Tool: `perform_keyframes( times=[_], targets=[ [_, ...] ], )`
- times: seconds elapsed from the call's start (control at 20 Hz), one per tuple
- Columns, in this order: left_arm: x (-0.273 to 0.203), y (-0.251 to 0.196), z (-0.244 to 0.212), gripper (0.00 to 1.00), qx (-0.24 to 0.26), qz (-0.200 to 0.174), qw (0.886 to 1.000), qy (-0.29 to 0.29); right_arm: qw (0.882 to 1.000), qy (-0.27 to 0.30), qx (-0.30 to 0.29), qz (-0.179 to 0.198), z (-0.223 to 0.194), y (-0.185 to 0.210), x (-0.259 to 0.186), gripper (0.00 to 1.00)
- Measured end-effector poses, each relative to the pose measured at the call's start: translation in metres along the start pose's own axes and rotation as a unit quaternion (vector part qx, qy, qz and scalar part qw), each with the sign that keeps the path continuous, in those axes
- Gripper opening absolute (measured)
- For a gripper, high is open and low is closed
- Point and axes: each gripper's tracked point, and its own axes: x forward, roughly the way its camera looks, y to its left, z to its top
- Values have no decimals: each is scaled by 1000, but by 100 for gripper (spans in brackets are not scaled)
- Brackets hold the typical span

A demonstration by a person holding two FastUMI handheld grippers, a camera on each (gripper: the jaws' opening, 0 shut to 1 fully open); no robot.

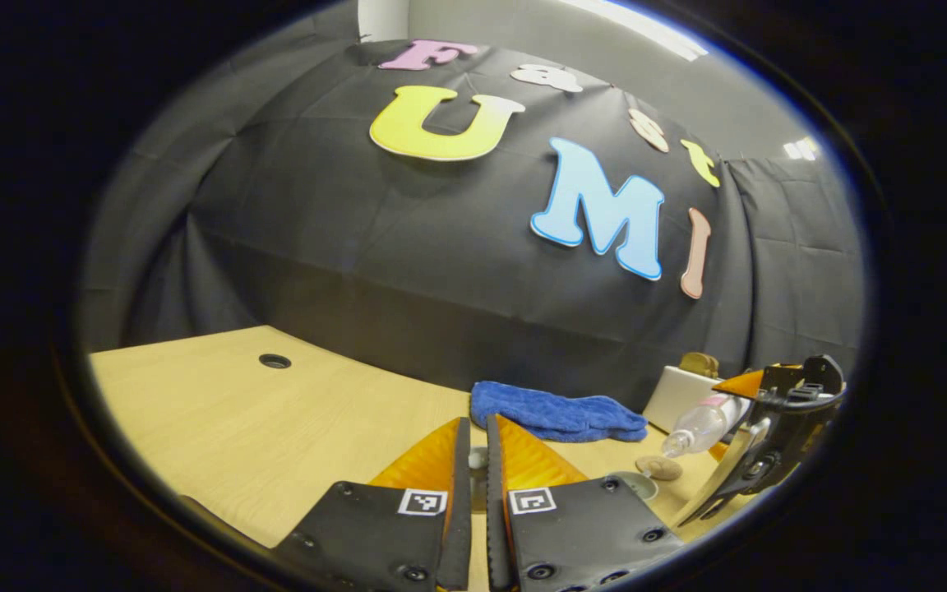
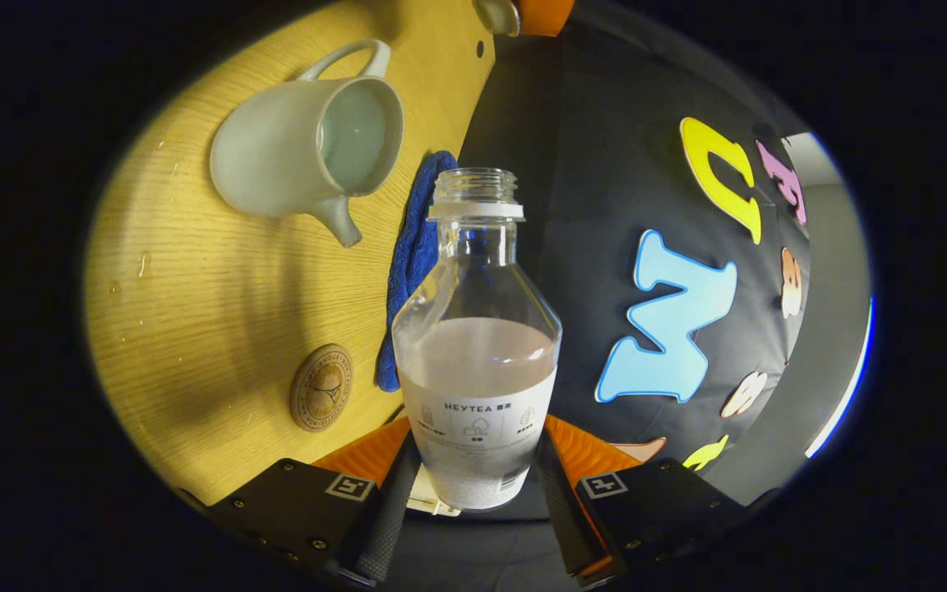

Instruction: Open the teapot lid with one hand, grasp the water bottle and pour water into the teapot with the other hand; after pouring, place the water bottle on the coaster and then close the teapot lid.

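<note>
Gripper hardware, both handheld units.
Left gripper point(image 1: 478, 481): two black mounting plates with dark screws, each carrying a small square black-and-white coded marker; ribbed wedge-shaped fingers point(image 1: 523, 456) rise from them. Right gripper point(image 2: 473, 485): same black plates, screws, square markers, ribbed wedges; its dark frame point(image 1: 778, 427) has a curved metal strut.

I see the teapot point(image 2: 305, 152) standing open-mouthed with bare worktop point(image 2: 219, 329) between it and the coaster point(image 2: 321, 387), so there is room to pass. A blue towel point(image 2: 412, 263) lies just beside both, against the booth wall, blocking that side.
</note>
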Motion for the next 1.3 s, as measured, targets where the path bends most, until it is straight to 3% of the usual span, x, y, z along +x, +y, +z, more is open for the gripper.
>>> perform_keyframes(
  times=[0.4, 0.65, 1.3],
  targets=[
    [2, 1, -4, 17, -8, -3, 1000, 7, 997, -10, -67, -30, 11, -21, 3, 75],
    [3, 1, -6, 17, -8, -3, 1000, 11, 990, -18, -126, -66, 17, -37, 5, 76],
    [4, 1, -7, 17, -12, -6, 1000, 13, 969, -35, -200, -140, 33, -68, -3, 75]
  ],
)
